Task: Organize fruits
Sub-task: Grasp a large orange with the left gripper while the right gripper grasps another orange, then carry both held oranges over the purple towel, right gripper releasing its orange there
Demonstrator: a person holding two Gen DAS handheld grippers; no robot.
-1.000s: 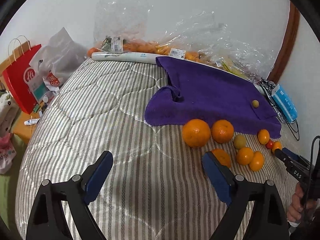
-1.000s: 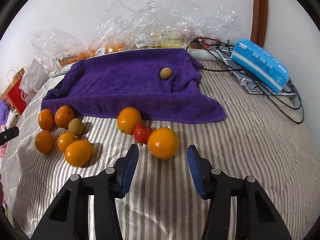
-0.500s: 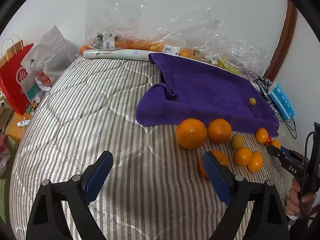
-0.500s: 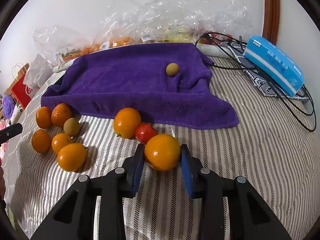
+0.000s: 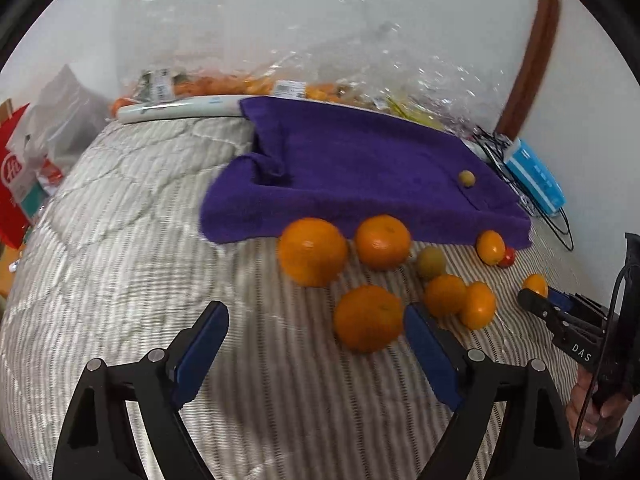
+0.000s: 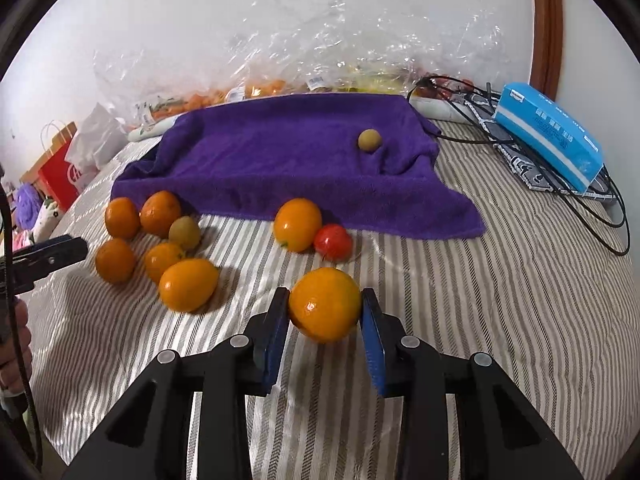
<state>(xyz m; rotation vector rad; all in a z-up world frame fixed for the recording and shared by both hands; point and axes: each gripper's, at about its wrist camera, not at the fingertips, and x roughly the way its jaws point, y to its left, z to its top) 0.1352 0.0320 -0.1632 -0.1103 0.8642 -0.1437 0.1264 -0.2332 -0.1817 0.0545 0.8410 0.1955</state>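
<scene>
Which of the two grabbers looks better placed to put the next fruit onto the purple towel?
The right. The right gripper already clamps an orange, with the purple towel straight ahead. The left gripper holds nothing; its jaws are only closing, with another orange ahead of its blue pads.

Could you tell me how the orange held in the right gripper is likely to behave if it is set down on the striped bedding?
The orange is round, so it may roll on the soft striped bedding. Its skin looks glossy, perhaps slippery against the fingers.
</scene>
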